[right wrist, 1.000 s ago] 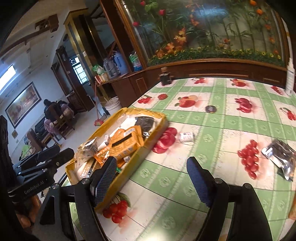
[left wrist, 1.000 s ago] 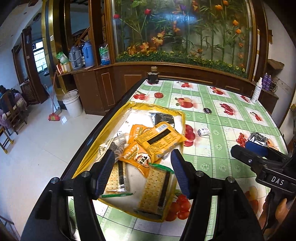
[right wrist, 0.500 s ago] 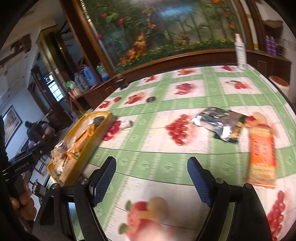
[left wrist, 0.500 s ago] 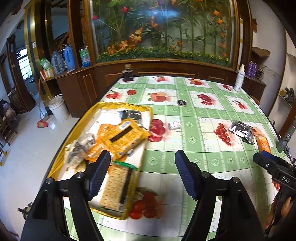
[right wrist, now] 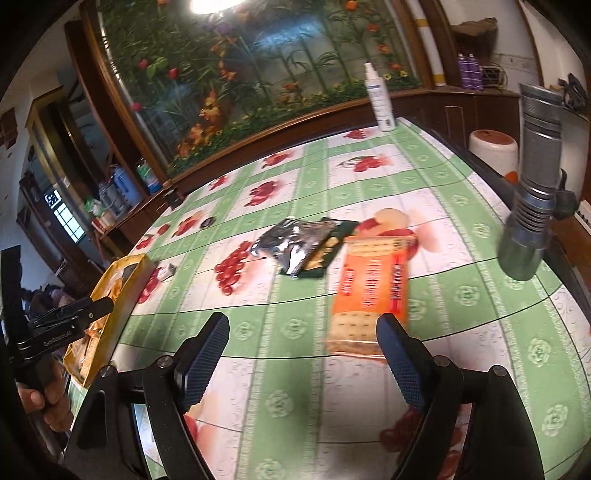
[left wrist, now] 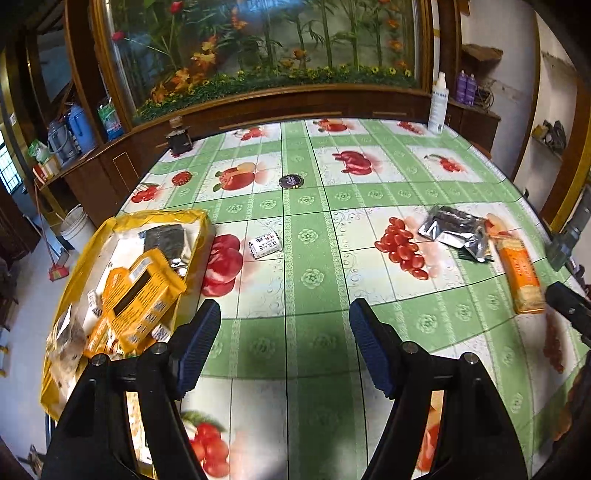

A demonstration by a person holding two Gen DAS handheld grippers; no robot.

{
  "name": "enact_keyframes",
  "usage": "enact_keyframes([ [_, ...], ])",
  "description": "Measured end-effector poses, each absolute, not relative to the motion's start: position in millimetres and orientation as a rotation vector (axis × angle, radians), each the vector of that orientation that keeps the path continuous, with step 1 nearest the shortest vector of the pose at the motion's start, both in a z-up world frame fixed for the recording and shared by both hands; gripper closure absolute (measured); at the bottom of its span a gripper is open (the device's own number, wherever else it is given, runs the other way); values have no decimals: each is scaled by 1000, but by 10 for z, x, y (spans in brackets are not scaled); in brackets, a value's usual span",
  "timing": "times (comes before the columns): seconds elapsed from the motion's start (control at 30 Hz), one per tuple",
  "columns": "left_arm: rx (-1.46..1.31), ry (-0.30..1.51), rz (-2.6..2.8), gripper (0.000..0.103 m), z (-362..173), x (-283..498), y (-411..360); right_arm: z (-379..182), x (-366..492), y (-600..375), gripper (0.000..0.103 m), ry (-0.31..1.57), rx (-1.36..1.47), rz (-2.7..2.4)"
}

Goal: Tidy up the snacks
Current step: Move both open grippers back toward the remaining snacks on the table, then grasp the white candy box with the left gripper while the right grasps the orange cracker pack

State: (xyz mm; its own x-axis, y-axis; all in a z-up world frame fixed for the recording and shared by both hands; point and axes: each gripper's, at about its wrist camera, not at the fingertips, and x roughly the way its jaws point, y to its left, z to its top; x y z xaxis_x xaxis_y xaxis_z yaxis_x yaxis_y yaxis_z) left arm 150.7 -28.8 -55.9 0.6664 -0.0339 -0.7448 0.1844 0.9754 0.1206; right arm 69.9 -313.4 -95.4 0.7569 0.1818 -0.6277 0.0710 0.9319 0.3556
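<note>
Both your grippers hang spread over the tablecloth, nothing between the pads.

Your right gripper [right wrist: 303, 354], jaws just opening, nears one orange cracker pack [right wrist: 371, 291]; one silver packet [right wrist: 295, 245] lies beyond. Your left gripper [left wrist: 284, 347] sits beside one yellow tray [left wrist: 201, 221] of snacks.

- A large glass panel [left wrist: 266, 48] filled with artificial flowers stood behind the table, framed in dark wood.
- Pale floor tiles [left wrist: 22, 332] lay at the left, with a white bucket [left wrist: 75, 229].
- A ceiling light [right wrist: 218, 4] glared overhead.
</note>
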Motion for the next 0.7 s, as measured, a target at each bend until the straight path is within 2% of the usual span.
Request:
enact_keyframes([
  [0.57,127,940,44,31,-1111,2605,-395,-1274,1330,-3259,18,862,314,-72],
  [0.7,49,935,47,26,-1202,2721,-282,-1299,1436,-3198,18,879,240,-99],
])
